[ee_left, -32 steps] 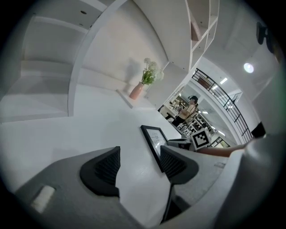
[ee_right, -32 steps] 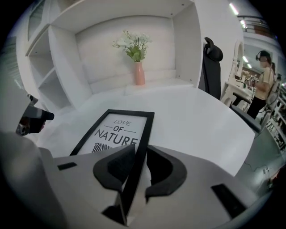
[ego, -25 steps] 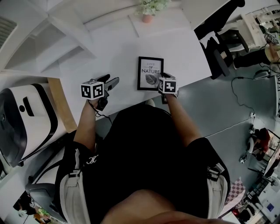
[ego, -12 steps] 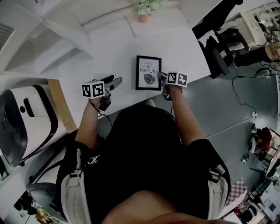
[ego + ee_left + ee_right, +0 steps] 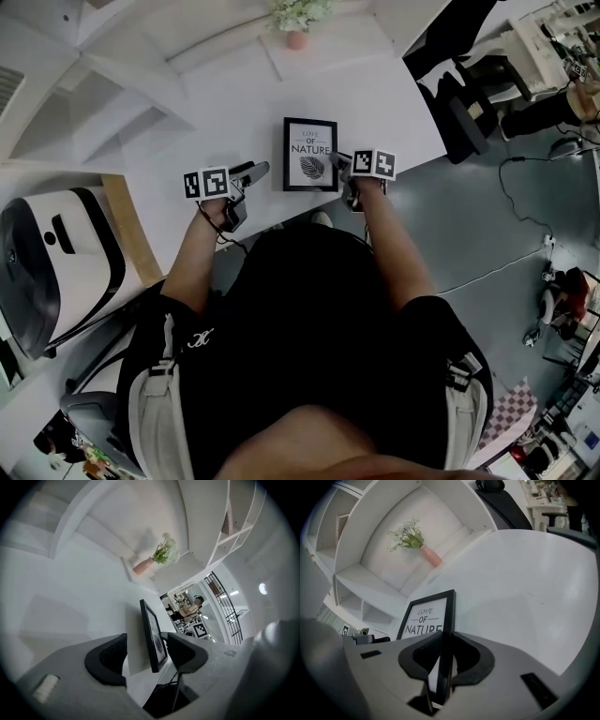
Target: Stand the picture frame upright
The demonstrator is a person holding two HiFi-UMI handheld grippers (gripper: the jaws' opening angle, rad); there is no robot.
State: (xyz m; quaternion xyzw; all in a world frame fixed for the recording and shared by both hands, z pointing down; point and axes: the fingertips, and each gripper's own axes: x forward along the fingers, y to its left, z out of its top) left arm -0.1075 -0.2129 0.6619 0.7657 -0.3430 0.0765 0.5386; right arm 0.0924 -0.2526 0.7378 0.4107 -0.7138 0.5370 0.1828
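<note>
The picture frame (image 5: 310, 154) lay face up on the white worktop (image 5: 375, 103), near its front edge, with the words "LOVE OF NATURE" and a leaf print turned toward us. We could not tell whether its gripped side had lifted off the surface. Our right gripper (image 5: 342, 164) reached it from the right, at the lower part of the frame's right border. Its jaws had just been closing, and in the right gripper view they were clamped on that black border, one pad on the printed face and the other behind it. Our left gripper (image 5: 255, 172) hovered over the worktop just beside the frame's left edge, pointing toward it. Its jaws stood apart and gripped nothing. In the left gripper view the frame showed edge-on in the gap between them, without clear contact on either pad. A pink vase of white flowers (image 5: 297, 23) stood well behind the frame, against the white shelving (image 5: 112, 84).
</note>
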